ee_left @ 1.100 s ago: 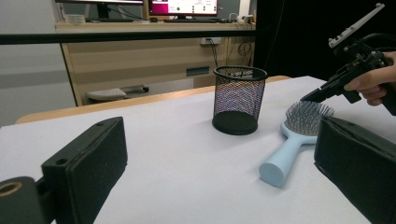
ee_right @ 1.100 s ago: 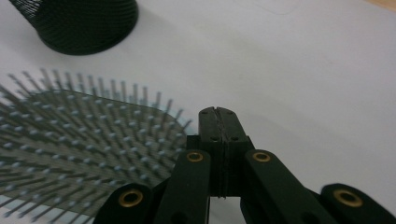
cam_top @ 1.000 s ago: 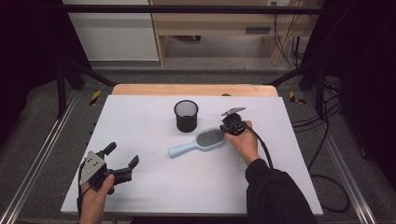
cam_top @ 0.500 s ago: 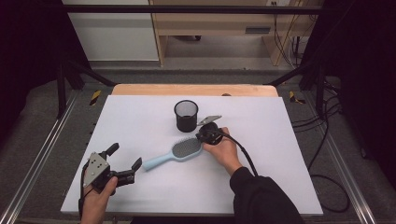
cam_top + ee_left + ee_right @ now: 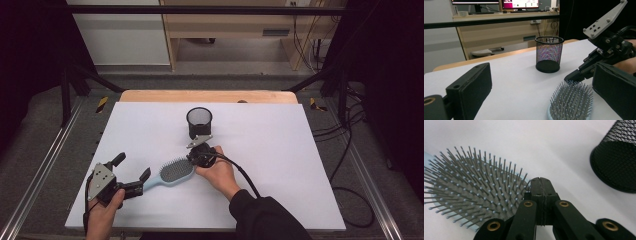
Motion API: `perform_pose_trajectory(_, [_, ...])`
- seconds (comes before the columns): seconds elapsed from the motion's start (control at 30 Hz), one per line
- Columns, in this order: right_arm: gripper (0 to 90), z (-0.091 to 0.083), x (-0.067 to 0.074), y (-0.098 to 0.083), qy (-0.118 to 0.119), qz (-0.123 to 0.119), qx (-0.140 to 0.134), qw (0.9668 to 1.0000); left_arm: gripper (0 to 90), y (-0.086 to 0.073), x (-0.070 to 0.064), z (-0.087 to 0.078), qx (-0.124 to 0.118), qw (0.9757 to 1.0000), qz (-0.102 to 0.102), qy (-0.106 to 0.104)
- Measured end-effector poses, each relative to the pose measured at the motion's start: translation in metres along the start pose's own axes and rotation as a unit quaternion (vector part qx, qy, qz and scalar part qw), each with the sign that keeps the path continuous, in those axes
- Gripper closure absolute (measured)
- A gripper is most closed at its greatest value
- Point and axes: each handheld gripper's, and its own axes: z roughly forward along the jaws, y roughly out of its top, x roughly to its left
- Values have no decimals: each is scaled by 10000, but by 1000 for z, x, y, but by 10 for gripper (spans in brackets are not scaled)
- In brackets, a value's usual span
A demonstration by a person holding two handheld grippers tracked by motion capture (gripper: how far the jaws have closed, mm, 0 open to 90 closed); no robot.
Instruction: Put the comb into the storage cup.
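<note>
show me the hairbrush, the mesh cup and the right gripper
hairbrush (image 5: 176, 171), high view, on its bristle pad
mesh cup (image 5: 549, 53), left gripper view, on its wall
right gripper (image 5: 541, 185), right gripper view, at its closed tips

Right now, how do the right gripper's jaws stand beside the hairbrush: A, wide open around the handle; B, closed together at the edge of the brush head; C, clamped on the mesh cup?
B: the right gripper has its jaws pressed together, touching the rim of the hairbrush head.

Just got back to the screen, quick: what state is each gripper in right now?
Left gripper: open, jaws either side of the hairbrush handle end, not gripping.
Right gripper: shut, holding nothing, tips against the hairbrush head.
</note>
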Motion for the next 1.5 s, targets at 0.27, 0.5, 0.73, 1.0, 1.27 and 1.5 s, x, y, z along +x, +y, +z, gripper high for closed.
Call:
perform_pose_trajectory(0.27, [900, -13, -11, -1, -204, 126, -335, 9992, 27, -1, 2, 1, 45, 10000, -21, -9])
perform_pose_trajectory(0.5, [900, -48, -24, -9, -383, 282, -752, 9960, 27, -2, 2, 1, 77, 10000, -22, -28])
perform_pose_trajectory(0.73, [872, -93, -39, -36, -680, 512, -1096, 9903, 27, -4, 7, 2, 207, 9998, -43, 32])
perform_pose_trajectory(1.0, [747, -136, -51, -68, -980, 713, -1348, 9834, 28, -5, 6, 4, 304, 9995, 28, 37])
perform_pose_trajectory(1.27, [579, -167, -62, -91, -1254, 1131, -1658, 9716, 31, -10, 12, 1, 403, 9990, -180, 24])
perform_pose_trajectory(1.5, [382, -188, -73, -107, -1228, 1470, -1954, 9618, 31, -5, 20, -5, 397, 9988, -270, -13])
